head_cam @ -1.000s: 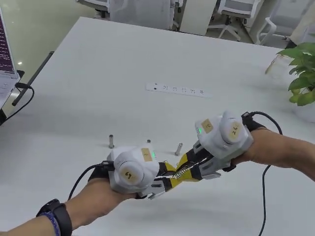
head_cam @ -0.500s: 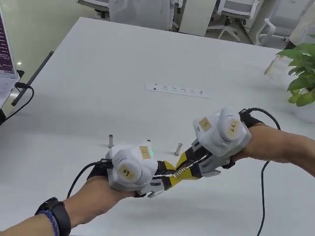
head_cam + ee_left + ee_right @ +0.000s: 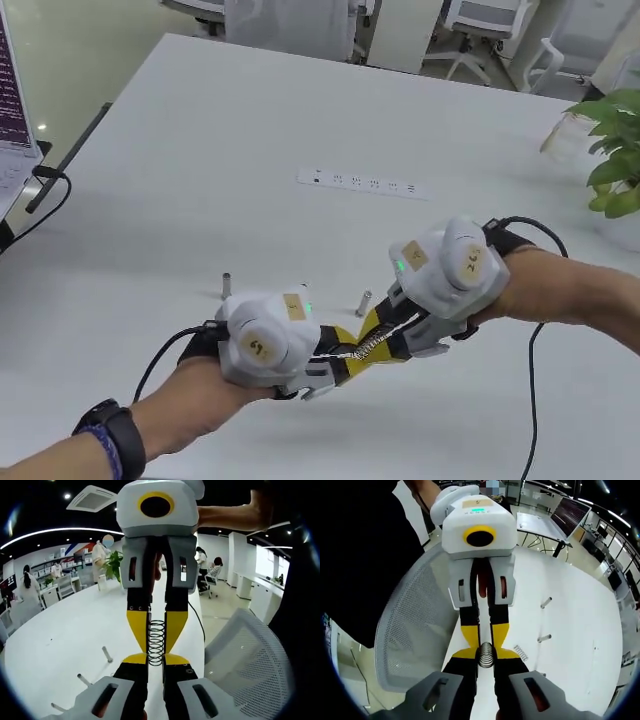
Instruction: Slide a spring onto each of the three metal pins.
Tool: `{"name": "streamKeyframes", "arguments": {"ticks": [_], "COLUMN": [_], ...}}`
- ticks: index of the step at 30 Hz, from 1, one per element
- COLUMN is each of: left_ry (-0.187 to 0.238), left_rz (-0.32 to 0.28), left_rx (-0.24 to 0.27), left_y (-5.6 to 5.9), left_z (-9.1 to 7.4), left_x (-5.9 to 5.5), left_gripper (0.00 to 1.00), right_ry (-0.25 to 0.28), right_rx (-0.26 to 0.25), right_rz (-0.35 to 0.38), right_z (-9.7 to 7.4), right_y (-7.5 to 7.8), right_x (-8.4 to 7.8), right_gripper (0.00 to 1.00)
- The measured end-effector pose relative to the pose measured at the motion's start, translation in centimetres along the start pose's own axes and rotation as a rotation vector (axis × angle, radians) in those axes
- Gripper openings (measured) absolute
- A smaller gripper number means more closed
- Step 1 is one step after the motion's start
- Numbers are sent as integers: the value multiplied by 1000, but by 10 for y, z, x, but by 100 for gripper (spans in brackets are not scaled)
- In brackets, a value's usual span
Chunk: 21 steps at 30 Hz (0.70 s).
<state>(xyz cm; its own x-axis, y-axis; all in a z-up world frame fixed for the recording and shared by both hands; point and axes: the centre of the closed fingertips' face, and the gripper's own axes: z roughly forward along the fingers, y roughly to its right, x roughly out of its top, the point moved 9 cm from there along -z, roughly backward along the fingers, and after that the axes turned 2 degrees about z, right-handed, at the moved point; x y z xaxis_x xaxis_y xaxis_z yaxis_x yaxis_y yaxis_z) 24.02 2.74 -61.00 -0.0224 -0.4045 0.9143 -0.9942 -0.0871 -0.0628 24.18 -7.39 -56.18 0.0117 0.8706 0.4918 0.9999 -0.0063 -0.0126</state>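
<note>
We hold the spring (image 3: 156,641) above the bench (image 3: 250,130), left claw (image 3: 156,661) and right claw (image 3: 486,661) each closed on an end. We judge it light and bendy, apt to flick away, so we pinch gently near one end.

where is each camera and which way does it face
Head view: on the headset, looking down at the table; forearms, left tool and right tool show.
Left gripper view: on the left tool, facing the right tool; own jaws below.
Right gripper view: on the right tool, facing the left tool; own jaws below.
All share the gripped spring.
</note>
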Motion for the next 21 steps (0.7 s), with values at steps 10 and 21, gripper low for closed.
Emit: {"name": "streamKeyframes", "arguments": {"ticks": [10,21], "left_ry": [-15,-17], "left_rz": [-21,-70], "left_rx": [4,58], "left_y": [0,-8], "left_z": [-1,-19], "left_x": [-8,-17], "left_gripper": [3,5], "right_ry": [-19,1], "right_rx": [-1,10], "right_rz": [-17,-28], "right_z": [11,17], "right_y": [1,12], "right_x": [2,16], "right_gripper": [9,8]}}
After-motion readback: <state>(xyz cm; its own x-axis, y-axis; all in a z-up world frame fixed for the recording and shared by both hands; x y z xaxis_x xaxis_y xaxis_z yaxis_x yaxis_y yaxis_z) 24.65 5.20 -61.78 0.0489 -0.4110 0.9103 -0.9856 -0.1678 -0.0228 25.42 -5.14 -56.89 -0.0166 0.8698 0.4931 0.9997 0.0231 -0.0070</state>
